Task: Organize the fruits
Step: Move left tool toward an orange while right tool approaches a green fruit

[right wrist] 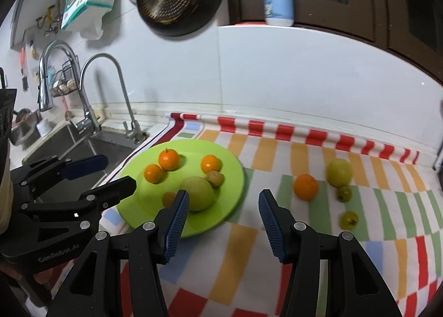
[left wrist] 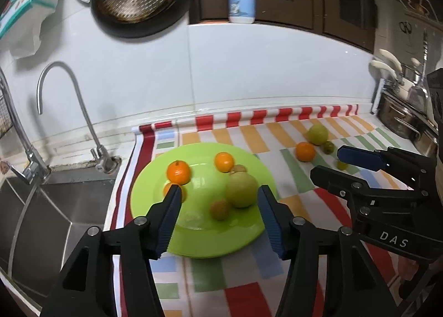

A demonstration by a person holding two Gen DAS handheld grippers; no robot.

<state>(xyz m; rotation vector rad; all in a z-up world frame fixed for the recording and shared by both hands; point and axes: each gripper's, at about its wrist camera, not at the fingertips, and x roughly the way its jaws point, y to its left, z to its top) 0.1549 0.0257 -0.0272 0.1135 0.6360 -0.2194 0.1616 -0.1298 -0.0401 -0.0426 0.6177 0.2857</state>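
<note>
Both grippers, left gripper (left wrist: 218, 206) and right gripper (right wrist: 223, 213), are hovering spread and empty; green plate (right wrist: 235, 178) is collecting fruit, orange (right wrist: 305, 186) waiting outside.

A glossy lime-green plastic plate (left wrist: 249, 236) lies on a smooth, faintly shiny checked oilcloth in red, orange, green and blue (right wrist: 238, 256) covering the counter, beside a brushed stainless-steel sink (left wrist: 55, 206) with polished chrome curved taps (right wrist: 110, 78), under gleaming white wall tiles (left wrist: 249, 67), while matt black plastic fingers (left wrist: 169, 214) carry ribbed blue pads.
</note>
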